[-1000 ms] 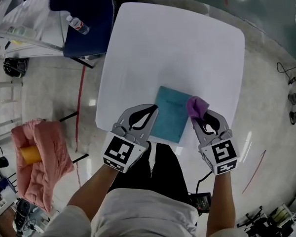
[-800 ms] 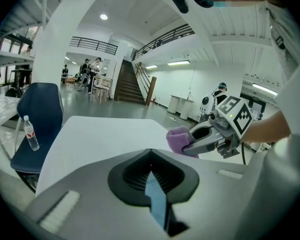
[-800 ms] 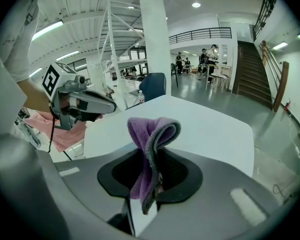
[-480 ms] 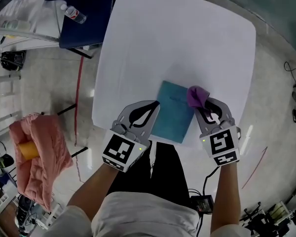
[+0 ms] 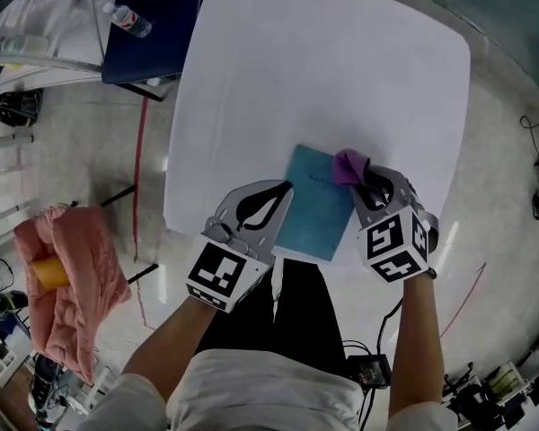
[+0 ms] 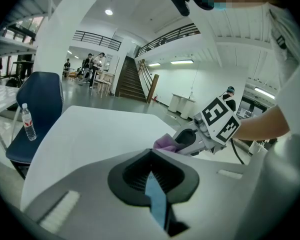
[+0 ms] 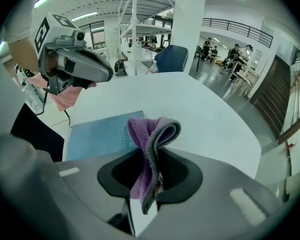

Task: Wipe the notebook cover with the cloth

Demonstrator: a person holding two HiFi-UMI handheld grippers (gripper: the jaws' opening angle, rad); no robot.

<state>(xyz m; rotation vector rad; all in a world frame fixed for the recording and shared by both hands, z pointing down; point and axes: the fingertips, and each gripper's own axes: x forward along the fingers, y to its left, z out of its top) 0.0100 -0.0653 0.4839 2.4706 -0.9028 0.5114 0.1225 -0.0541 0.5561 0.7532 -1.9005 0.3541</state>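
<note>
A teal notebook lies flat near the front edge of the white table. My left gripper is shut on the notebook's left edge; a blue sliver of the notebook shows between its jaws. My right gripper is shut on a folded purple cloth, which hangs over the notebook's far right corner. In the right gripper view the cloth sticks up from the jaws, with the notebook just beyond it to the left. I cannot tell whether the cloth touches the cover.
A dark blue chair with a water bottle on it stands off the table's far left corner. A pink bundle with a yellow object lies on the floor at left. The table's front edge runs just under both grippers.
My right gripper has shifted left and rolled, bringing the cloth from beside the notebook onto its far right corner. The left gripper and notebook have stayed put.
</note>
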